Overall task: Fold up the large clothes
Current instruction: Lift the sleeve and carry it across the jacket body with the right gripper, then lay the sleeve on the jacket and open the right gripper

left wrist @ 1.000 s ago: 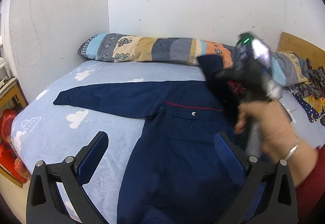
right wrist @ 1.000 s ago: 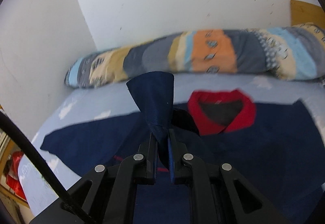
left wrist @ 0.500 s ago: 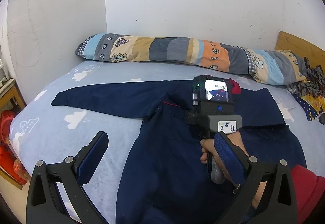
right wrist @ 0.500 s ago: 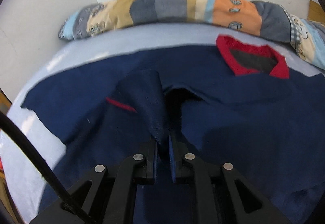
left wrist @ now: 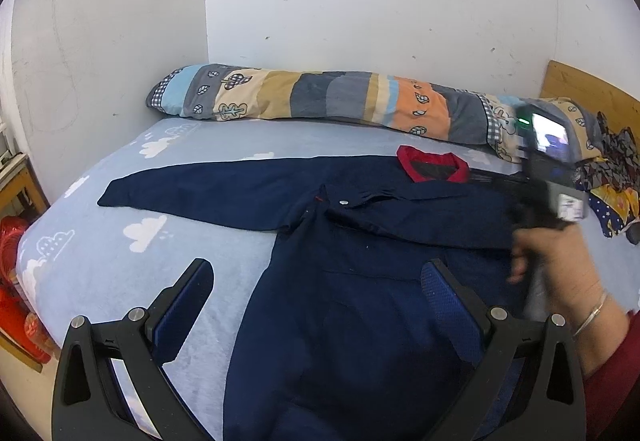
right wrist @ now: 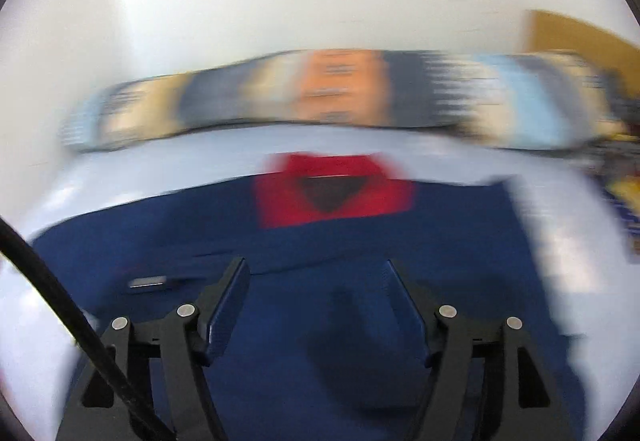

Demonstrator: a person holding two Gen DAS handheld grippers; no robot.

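A large navy jacket (left wrist: 360, 281) with a red collar (left wrist: 432, 169) lies on the light blue bed. Its left sleeve (left wrist: 192, 193) stretches out to the left; the right sleeve is folded across the chest. My left gripper (left wrist: 316, 309) is open and empty, above the jacket's lower left front. My right gripper (right wrist: 318, 305) is open and empty above the jacket (right wrist: 320, 361), in a blurred view, with the collar (right wrist: 332, 197) ahead. The left wrist view shows its body in the hand (left wrist: 552, 193) at the right.
A long patchwork pillow (left wrist: 360, 109) lies along the back wall. Patterned cloth (left wrist: 612, 177) is piled at the right by a wooden headboard (left wrist: 588, 89). A red object (left wrist: 12, 281) and a wooden stand (left wrist: 20, 185) sit left of the bed (left wrist: 120, 249).
My right gripper laid the folded sleeve across the chest, opened, let go of it and pulled back to the right. My left gripper has stayed open in place.
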